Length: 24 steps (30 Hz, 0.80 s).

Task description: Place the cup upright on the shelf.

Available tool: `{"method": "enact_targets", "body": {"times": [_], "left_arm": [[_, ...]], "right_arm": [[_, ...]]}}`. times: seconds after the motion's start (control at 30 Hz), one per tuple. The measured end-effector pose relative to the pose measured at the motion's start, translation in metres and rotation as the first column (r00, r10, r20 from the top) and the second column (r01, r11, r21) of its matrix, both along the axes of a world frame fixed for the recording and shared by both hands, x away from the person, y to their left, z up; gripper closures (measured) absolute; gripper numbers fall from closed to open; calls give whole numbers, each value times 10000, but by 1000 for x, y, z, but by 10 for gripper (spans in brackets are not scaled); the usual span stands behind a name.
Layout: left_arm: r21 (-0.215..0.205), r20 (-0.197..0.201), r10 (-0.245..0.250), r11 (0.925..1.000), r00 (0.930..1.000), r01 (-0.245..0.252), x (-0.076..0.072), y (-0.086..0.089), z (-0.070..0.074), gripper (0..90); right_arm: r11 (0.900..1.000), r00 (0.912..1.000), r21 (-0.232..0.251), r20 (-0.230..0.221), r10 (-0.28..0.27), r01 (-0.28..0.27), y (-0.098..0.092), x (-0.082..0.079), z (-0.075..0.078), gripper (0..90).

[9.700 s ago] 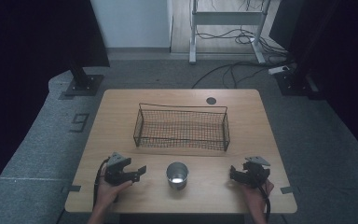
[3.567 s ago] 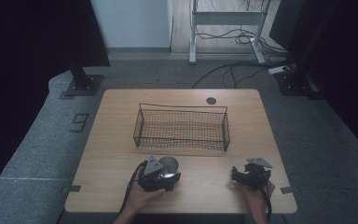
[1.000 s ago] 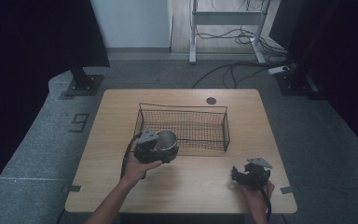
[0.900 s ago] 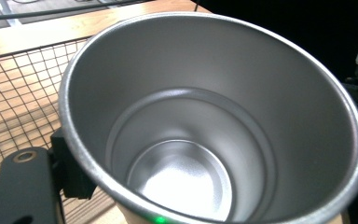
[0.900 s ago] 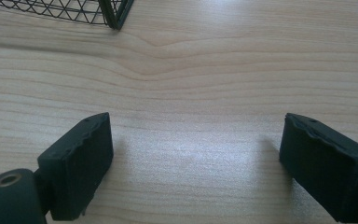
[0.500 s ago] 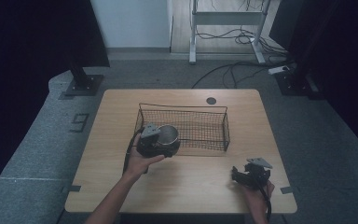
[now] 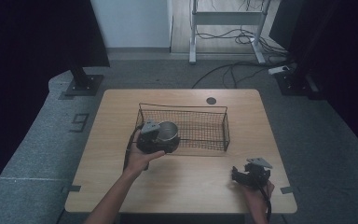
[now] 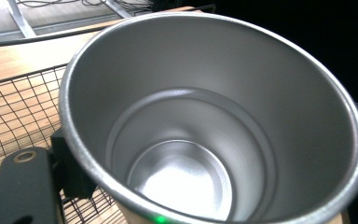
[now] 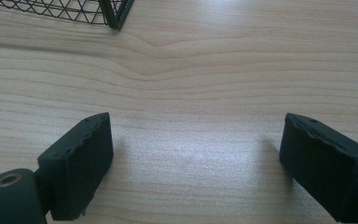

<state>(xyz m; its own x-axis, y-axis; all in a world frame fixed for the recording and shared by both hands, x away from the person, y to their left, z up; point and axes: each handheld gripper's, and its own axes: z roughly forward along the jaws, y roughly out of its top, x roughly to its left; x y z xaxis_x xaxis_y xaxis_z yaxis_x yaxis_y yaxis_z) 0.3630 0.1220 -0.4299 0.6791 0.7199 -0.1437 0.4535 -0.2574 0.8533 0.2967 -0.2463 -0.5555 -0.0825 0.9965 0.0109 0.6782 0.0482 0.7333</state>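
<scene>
A shiny steel cup (image 7: 168, 132) hangs at the front left part of the black wire basket (image 7: 200, 109), its mouth tilted toward the camera on my left gripper. My left gripper (image 7: 162, 140) is shut on the cup's rim. In the left gripper view the cup's empty inside (image 8: 205, 121) looms close, one black pad (image 8: 74, 175) presses on its outer wall, and the other jaw is hidden. Whether the cup touches the basket floor I cannot tell. My right gripper (image 7: 240, 176) rests open at the table's front right, with bare wood between its jaws (image 9: 196, 172).
The basket mesh (image 8: 14, 107) lies left of and under the cup; its near right corner (image 9: 112, 11) sits ahead of the right gripper. The wooden table (image 7: 186, 186) has a round cable hole (image 7: 210, 100) at the back. Cables and a desk frame lie beyond on the floor.
My left gripper took the cup from the table's front middle and has carried it to the basket; over the last second it edged a little farther over the front left wall. The right gripper stayed put.
</scene>
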Motion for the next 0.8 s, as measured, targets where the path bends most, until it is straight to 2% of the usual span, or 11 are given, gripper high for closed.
{"method": "enact_targets", "body": {"times": [0.8], "left_arm": [[-1, -60, 86, 10000, 9999, -86, 14, -4, 6, 181]], "right_arm": [[10000, 10000, -18, -4, 31, -31, 0, 0, 0, 95]]}}
